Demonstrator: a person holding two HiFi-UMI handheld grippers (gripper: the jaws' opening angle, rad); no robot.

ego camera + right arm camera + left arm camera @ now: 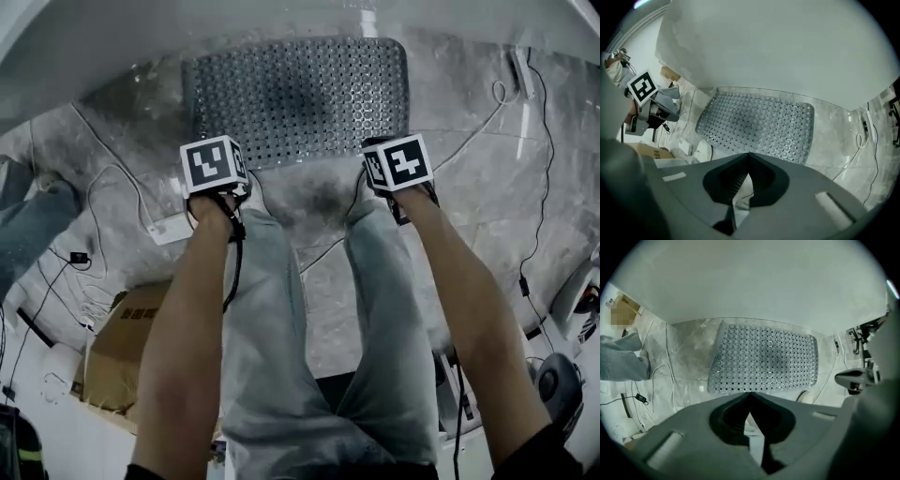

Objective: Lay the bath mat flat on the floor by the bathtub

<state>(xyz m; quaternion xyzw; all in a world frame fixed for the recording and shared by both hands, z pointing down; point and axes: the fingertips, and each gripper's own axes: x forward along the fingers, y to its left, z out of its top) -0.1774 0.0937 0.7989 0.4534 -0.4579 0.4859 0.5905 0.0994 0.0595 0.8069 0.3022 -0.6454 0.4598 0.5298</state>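
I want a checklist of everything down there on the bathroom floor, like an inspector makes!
Surface: grey stone-patterned floor.
Job's things: bath mat lying flat beside the bathtub.
Clutter: cardboard box, white power strip.
Grippers: left gripper and right gripper both shut, fingers holding nothing.
Cables: white cable and black cable trailing across the floor.
Surroundings: another person's leg at the left.

The bath mat (298,98), top centre, looks like soft translucent grey plastic, densely studded and perforated, faintly glossy. The floor (469,187) is veined grey stone, smooth with a dull sheen. Along the top edge the bathtub (141,33) wall is smooth white. At lower left a cardboard box (131,347) is matt brown
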